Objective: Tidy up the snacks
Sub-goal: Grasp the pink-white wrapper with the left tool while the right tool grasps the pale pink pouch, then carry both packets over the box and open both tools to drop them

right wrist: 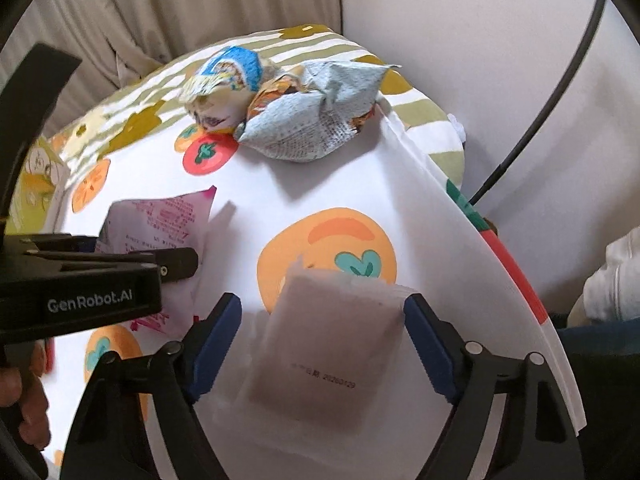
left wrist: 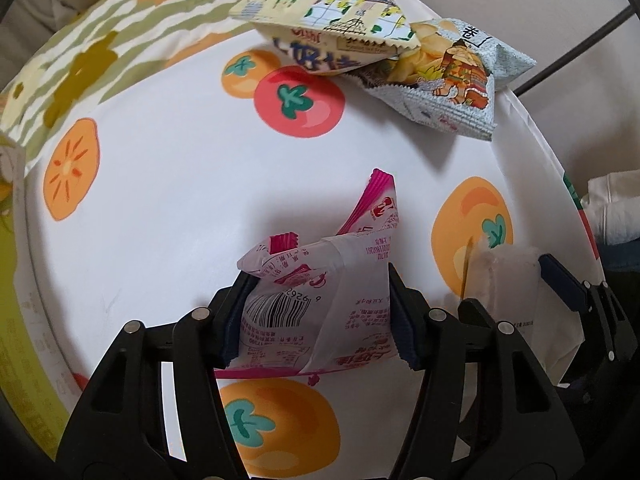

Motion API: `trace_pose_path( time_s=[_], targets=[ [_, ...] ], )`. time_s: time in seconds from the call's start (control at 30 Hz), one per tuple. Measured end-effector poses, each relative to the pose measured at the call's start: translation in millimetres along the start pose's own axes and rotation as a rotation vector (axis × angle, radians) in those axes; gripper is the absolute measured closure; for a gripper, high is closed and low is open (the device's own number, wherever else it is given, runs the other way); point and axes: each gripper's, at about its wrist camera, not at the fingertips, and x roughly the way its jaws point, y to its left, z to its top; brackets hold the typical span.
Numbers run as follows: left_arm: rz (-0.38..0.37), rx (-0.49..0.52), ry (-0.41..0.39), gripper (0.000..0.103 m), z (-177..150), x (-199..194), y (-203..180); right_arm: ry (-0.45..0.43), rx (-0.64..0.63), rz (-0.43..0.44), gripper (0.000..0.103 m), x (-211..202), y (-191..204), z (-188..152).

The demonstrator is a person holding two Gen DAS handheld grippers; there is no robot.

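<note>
Grip check: left gripper has its jaws closed on the pink-white snack packet, pads pressing both sides, so the packet bulges between them, bottom centre of the left wrist view. Prob pinched across the width so it lifts w/o slipping.

Right gripper straddles the pale flat sachet, bottom centre of the right wrist view. The right pad sits at the sachet's edge, the left pad shows a gap, so not clamped yet; jaws partly open, sachet flat on the table. Looks like lining up a grip across the short side.

Both packets lie side by side on the white fruit-print table, low in frame. Upper centre: two chip bags, blue-yellow one overlapping the grey-blue one, prob the gathering pile.

In the way: little. The grippers work close together, the left one's body crossing the left edge of the right view, so a bump is the main risk. Cushion behind the pile, dark cable off the table at right.
</note>
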Motion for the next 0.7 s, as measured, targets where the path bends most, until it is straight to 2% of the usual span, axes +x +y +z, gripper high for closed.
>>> trace_pose_path(
  time_s=[0.13, 0.17, 0.27, 0.43, 0.6, 0.7],
  targets=[
    [0.01, -0.016, -0.005, 0.047, -6, -2, 1, 0.039, 0.005, -0.033, 0.026, 5, 1, -12],
    [0.011, -0.02, -0.007, 0.048, -8, -2, 1, 0.05, 0.01, -0.013, 0.032, 8, 1, -14],
    [0.012, -0.028, -0.009, 0.05, -11, -6, -2, 0.028, -0.013, -0.01, 0.037, 7, 3, -14],
    [0.01, -0.061, -0.024, 0.052, -14, -19, -2, -0.015, -0.005, 0.057, 0.039, -3, -5, -14],
    [-0.024, -0.127, -0.083, 0.053, -18, -54, 3, -0.074, -0.046, 0.11, 0.039, -28, -3, 3],
    [-0.036, -0.183, -0.156, 0.053, -22, -92, 11, -0.118, -0.09, 0.153, 0.039, -48, 2, 18]
  ],
)
